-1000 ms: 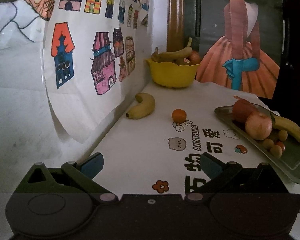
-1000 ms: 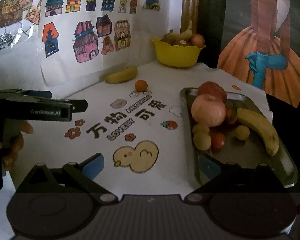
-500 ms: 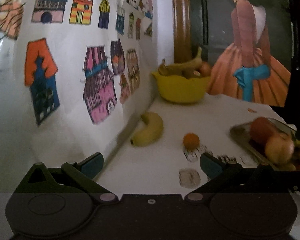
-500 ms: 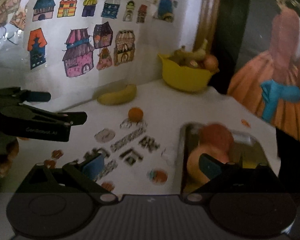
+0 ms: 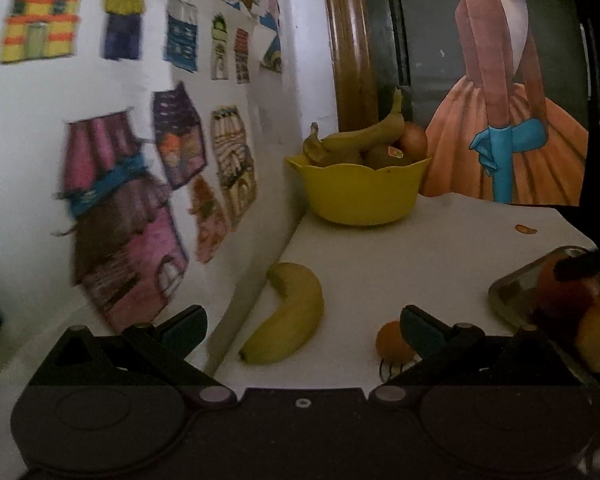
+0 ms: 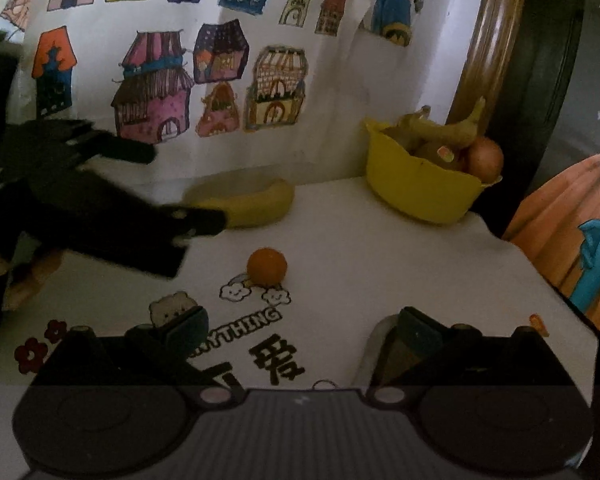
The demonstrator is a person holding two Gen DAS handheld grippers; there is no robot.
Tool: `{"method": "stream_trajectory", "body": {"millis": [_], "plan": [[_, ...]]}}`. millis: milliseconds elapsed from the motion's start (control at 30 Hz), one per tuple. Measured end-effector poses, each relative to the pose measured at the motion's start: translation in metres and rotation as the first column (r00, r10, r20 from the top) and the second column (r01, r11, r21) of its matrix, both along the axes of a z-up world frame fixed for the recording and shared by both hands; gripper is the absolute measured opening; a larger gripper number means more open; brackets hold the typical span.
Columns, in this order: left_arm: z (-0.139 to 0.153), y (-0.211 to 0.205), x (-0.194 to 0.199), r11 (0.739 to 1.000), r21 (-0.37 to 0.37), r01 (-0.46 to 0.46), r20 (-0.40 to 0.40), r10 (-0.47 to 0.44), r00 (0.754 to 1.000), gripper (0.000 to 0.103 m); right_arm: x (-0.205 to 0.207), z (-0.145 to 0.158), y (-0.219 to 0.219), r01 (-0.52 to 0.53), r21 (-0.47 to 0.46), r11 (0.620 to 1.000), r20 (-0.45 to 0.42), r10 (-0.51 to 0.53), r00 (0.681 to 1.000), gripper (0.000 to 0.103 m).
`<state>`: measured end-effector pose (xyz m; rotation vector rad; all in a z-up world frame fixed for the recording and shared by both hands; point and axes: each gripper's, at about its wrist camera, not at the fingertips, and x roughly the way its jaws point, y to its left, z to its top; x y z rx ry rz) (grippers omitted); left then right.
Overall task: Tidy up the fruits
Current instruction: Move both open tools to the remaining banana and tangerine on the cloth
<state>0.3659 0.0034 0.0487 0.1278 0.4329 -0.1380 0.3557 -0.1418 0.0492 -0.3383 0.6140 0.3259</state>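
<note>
A loose banana (image 5: 288, 316) lies on the white tablecloth by the wall, right in front of my left gripper (image 5: 302, 324), which is open and empty. A small orange (image 5: 392, 344) sits by the left gripper's right finger. The right wrist view shows the same banana (image 6: 256, 204) and orange (image 6: 267, 266) ahead of my open, empty right gripper (image 6: 302, 324). The left gripper (image 6: 184, 186) reaches in from the left there, its lower finger tip at the banana's end. A yellow bowl (image 5: 360, 192) with bananas and round fruit stands at the back.
A metal tray (image 5: 512, 292) with apples (image 5: 564, 296) and other fruit lies at the right. Paper drawings of houses (image 6: 160, 92) hang on the wall at the left. A wooden post (image 5: 352, 52) and a dress painting (image 5: 504, 152) stand behind the bowl (image 6: 420, 188).
Both grippers have moved forward toward the wall. The left one has closed in on the loose banana. The right one has swung left, away from the tray, and now faces the orange.
</note>
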Motion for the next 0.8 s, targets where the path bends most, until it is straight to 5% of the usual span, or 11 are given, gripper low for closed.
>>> {"method": "stream_trajectory", "body": {"millis": [800], "plan": [[-0.017,0.000,0.062,0.994,-0.097,0.044,-0.104,-0.055,0.993,0.102,0.029,-0.017,0.011,0.136,0.082,0.987,-0.061,-0.131,0.989,0.103]]}}
